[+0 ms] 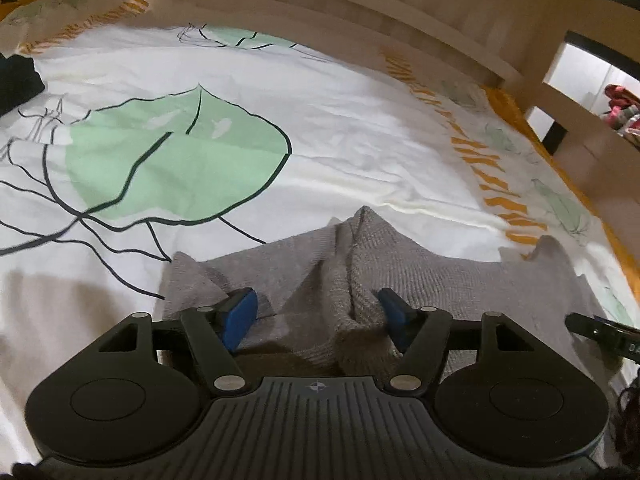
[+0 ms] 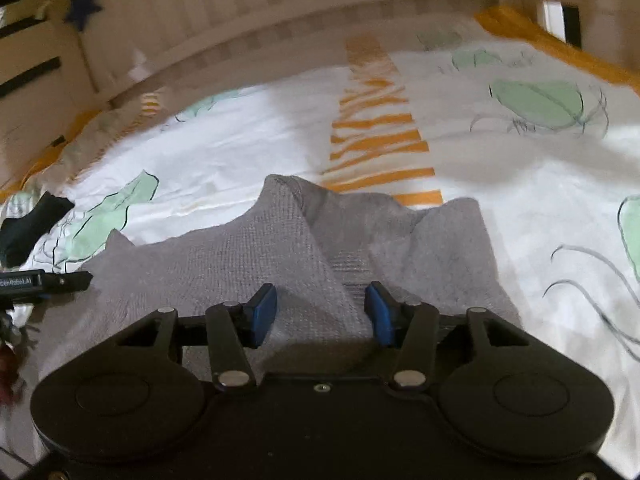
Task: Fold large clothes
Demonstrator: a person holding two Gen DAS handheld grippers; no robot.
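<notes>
A grey knitted garment (image 1: 360, 272) lies on the bed, bunched into ridges. My left gripper (image 1: 316, 316) is open, its blue pads on either side of a raised fold of the garment. In the right wrist view the same garment (image 2: 280, 248) spreads under my right gripper (image 2: 320, 312), which is open, with a ridge of cloth between its blue pads. The tip of the right gripper shows at the right edge of the left wrist view (image 1: 600, 330). The left gripper's tip shows at the left edge of the right wrist view (image 2: 44, 282).
The bed cover (image 1: 320, 140) is white with green leaves and orange stripes. A dark cloth (image 1: 16, 80) lies at the far left; it also shows in the right wrist view (image 2: 32, 224). A wooden bed frame (image 1: 360, 12) runs along the far side.
</notes>
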